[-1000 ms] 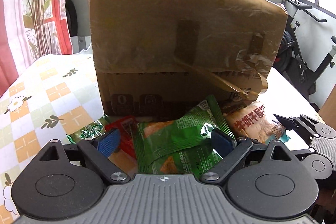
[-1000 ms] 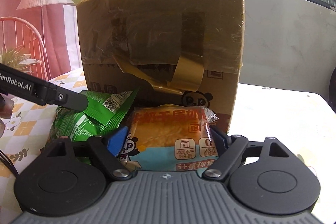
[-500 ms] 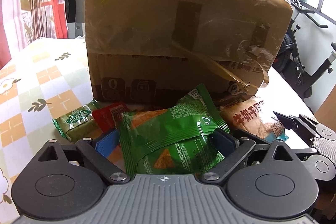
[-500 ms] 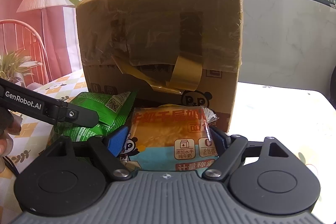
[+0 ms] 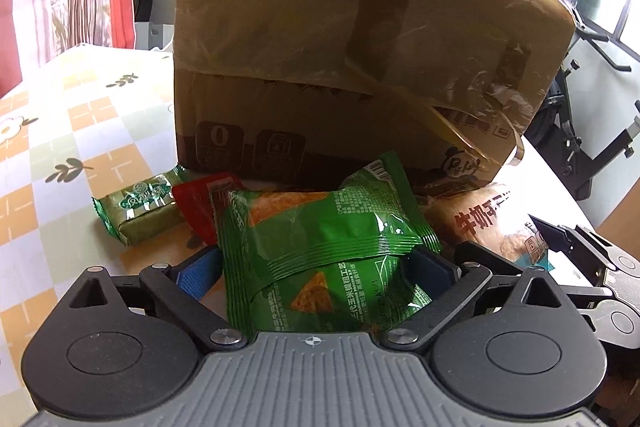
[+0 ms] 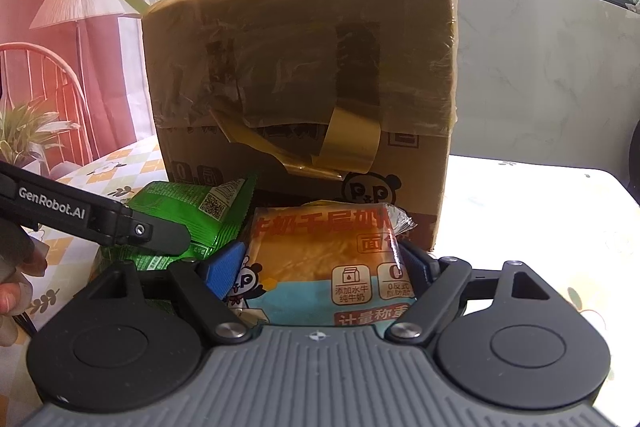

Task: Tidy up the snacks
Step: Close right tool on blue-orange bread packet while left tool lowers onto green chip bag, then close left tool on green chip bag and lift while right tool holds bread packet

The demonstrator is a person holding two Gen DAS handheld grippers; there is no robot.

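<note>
Item: crinkled green foil chip packet, lying on the worktop squarely between the blue pads of the left claw, jaws opening, ungripped; right claw clenched across the orange-and-blue bread packet.

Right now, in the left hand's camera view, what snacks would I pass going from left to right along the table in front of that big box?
Small green foil bar → red packet → green chip bag between the opening jaws → bread packet with red writing.
</note>
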